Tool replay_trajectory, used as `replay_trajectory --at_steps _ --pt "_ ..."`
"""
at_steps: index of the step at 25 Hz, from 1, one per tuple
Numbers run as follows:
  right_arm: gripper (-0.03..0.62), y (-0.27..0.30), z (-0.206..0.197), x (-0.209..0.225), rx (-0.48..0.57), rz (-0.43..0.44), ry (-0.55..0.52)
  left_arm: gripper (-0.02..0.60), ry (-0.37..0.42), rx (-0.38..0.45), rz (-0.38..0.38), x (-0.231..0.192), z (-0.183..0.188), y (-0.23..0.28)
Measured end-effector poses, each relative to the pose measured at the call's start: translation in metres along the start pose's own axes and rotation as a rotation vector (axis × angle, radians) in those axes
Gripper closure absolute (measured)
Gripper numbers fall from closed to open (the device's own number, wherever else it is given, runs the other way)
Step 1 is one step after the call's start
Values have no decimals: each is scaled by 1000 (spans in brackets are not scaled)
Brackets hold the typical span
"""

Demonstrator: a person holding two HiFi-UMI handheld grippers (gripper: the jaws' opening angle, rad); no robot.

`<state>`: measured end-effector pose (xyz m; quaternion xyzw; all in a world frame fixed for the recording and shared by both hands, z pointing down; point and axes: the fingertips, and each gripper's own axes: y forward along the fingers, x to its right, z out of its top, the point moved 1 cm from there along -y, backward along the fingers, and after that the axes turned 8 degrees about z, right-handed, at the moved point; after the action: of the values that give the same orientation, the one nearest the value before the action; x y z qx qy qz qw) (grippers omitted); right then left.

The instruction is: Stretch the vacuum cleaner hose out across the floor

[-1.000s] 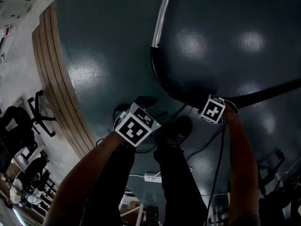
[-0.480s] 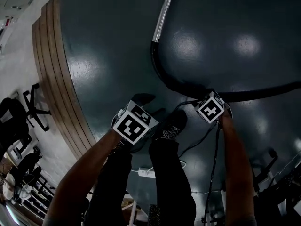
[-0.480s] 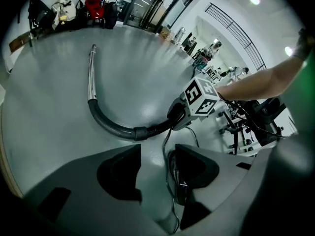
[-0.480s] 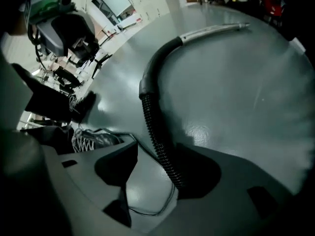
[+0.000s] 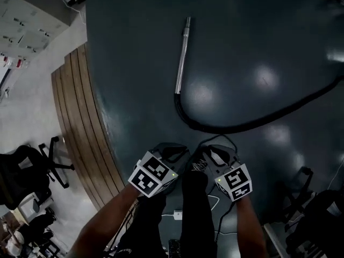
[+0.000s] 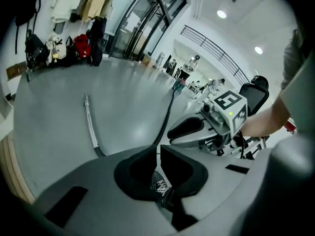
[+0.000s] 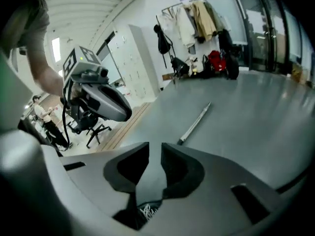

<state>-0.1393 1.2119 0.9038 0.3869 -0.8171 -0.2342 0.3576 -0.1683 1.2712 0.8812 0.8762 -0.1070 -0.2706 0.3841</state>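
The black vacuum hose [image 5: 236,127] lies in a long curve on the dark floor, running off to the right, with its metal wand [image 5: 183,52] pointing away. Both grippers hang near my legs, well short of the hose. My left gripper [image 5: 173,152] has just been closing and its jaws stand almost together with nothing between them [image 6: 158,149]. My right gripper [image 5: 215,155] has also just been closing; a gap remains and it is empty [image 7: 155,151]. The left gripper view shows the wand [image 6: 88,119] and hose [image 6: 167,116]; the right gripper view shows the wand [image 7: 194,123].
Wooden floor strips [image 5: 80,128] curve along the left, with an office chair [image 5: 32,165] beyond. A white power strip [image 5: 177,215] and cables lie by my feet. My shoe [image 5: 200,164] is between the grippers. A coat rack with bags [image 7: 197,18] stands at the far wall.
Both grippers have come up off the floor and back toward my legs; the right one has left the hose. The head view has risen and now takes in the whole wand.
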Motion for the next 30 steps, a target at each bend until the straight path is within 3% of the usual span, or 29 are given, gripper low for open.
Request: replay_trajectory --at_steps 2,3,10,13,15,19,22,25,30 --pt "573 -39 47 -29 107 -76 14 561 50 51 13 11 27 -40" --pt "586 -59 70 -45 157 -95 26 563 74 71 17 17 38 -61" --pt "586 -165 172 -158 327 -161 82 572 117 162 27 71 83 -202" --pt "586 -193 208 -208 384 -142 86 572 108 198 -16 106 94 -260" --pt "587 -212 235 -242 405 -142 40 572 104 213 -52 128 96 -296" --pt "588 -271 301 -287 480 -204 -101 572 168 300 -64 163 131 -357" --pt "588 -316 322 -315 552 -235 -131 572 248 398 -95 202 160 -398" --pt "588 -348 336 -330 644 -262 -80 572 343 475 -113 231 189 -437" --pt "588 -384 359 -345 741 -306 -32 572 374 587 -20 248 229 -487"
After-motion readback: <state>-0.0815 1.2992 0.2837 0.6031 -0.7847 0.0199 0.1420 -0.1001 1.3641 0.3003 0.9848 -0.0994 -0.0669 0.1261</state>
